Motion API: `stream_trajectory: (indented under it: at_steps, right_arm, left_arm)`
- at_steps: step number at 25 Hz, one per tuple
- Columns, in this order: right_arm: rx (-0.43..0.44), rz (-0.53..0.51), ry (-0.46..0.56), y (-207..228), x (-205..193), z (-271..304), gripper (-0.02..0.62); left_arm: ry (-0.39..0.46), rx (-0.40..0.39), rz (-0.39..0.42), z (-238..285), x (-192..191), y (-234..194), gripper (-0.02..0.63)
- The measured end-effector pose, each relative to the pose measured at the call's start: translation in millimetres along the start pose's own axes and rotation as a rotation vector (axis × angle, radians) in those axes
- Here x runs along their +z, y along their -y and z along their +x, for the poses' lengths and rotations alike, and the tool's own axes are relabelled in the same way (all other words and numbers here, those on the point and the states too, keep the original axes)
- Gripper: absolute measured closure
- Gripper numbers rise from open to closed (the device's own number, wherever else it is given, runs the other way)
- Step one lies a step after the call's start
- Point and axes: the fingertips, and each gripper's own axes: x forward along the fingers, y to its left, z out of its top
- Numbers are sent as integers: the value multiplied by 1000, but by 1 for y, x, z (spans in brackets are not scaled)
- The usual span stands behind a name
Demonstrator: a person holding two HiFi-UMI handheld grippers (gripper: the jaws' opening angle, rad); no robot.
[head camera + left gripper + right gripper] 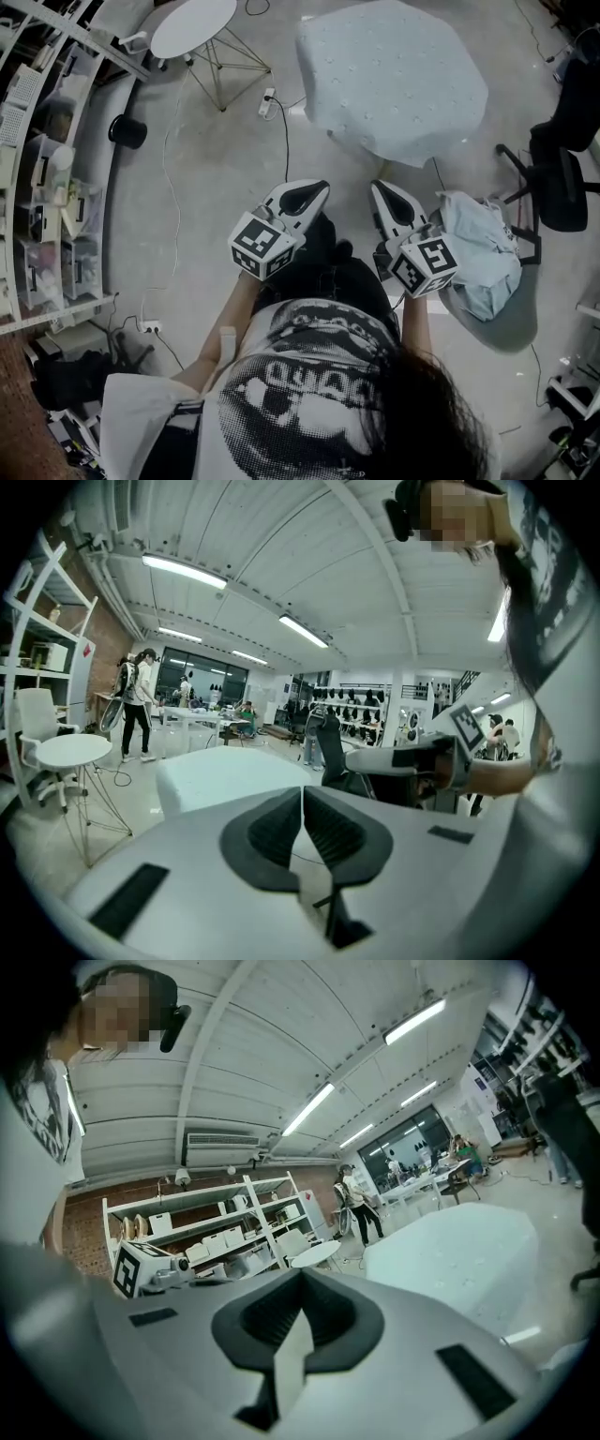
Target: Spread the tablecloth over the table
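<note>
Where the person holds them side by side, the left gripper [319,190] and the right gripper [380,190] each show jaws closed together with nothing between. The tablecloth [394,75] lies draped over the worktop, overhanging its near edge, well apart from both.

Tablecloth [394,75]: pale blue with small scattered white marks. Left gripper [317,190] and right gripper [380,190]: white bodies, black lining at the jaws, black-and-white square markers on each cube. Floor [225,178]: grey. Round side table [192,23]: white. Crumpled cloth [483,258]: pale blue. Office chair [562,178]: black.
</note>
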Motion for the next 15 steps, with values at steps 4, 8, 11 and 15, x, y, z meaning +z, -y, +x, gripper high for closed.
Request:
stream_trajectory:
  at_steps: [4, 8, 11, 15]
  right_arm:
    - [-13, 18, 3, 0, -3, -5, 601]
    - [-14, 28, -7, 3, -10, -7, 600]
    - [-1, 32, -14, 4, -14, -4, 600]
    - [9, 31, -24, -3, -14, 7, 600]
  left_arm:
    - [-10, -14, 7, -2, 3, 5, 589]
    - [-23, -34, 18, 5, 2, 12, 589]
    - [-31, -45, 23, 9, 1, 16, 590]
    - [-46, -51, 16, 1, -2, 10, 590]
